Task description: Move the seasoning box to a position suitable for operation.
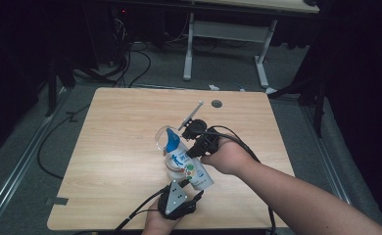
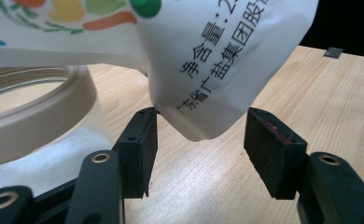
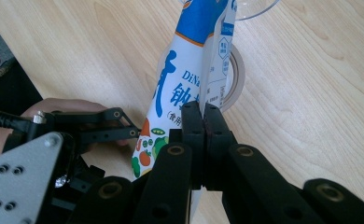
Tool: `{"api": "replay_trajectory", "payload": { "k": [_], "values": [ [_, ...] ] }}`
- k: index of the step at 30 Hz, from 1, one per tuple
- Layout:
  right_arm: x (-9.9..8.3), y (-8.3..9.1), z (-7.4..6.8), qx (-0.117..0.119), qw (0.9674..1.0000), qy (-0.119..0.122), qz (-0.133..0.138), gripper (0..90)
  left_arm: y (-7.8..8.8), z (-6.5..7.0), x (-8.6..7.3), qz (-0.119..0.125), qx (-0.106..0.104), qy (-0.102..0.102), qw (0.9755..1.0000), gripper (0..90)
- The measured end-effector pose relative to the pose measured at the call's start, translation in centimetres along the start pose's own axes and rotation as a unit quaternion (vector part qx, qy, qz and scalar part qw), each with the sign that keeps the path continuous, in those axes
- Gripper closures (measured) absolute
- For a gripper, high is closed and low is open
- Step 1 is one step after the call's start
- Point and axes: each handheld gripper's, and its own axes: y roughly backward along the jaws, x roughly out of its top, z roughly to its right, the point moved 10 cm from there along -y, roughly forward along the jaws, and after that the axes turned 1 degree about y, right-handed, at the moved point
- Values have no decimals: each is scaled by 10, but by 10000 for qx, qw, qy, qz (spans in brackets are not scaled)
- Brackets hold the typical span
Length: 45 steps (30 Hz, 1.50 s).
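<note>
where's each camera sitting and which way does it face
high view: above the near table edge, looking forward and down; both forearms show.
left gripper view: on the left hand-held gripper, facing the bag corner between open jaws.
right gripper view: on the right hand-held gripper, pinching the bag.
All three share the bag.

A light wooden table [image 1: 120, 161] carries it all, standing on grey floor [image 1: 27, 161]. Near its middle a roll of tape [image 1: 175, 172] lies flat on the wood, with a clear glass [image 1: 162, 139] just beyond it. Toward the far edge sits a small dark round inset [image 1: 216, 104], well apart.
</note>
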Motion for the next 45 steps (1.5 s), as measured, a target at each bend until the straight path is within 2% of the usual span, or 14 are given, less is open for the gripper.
{"api": "replay_trajectory", "payload": {
  "k": [4,14,25,29,33,39,41,44,45],
  "values": [
    [0,1,1,18,10000,9,13,898,7,-5,-1,35,26,-32,10000,453],
    [-3,1,5,-4,10000,-34,33,899,20,-25,-5,37,191,108,9998,457],
    [-5,1,5,8,10000,-31,22,898,35,-56,-12,39,465,278,9985,461],
    [-7,3,7,10,9999,-102,72,898,42,-65,-20,-56,549,243,9982,464],
    [-11,5,10,-25,9999,-136,100,898,48,-74,-23,-57,694,231,9973,468],
    [-21,5,17,-38,9995,-280,135,898,56,-90,-23,-17,877,338,9956,475],
    [-25,5,21,-70,9995,-289,142,898,59,-96,-23,-33,936,367,9949,478],
    [-32,5,27,-118,9991,-381,124,898,63,-105,-25,-95,1074,293,9937,492],
    [-35,4,30,-160,9990,-409,110,899,63,-107,-25,-90,1070,341,9936,493]
  ]
}}
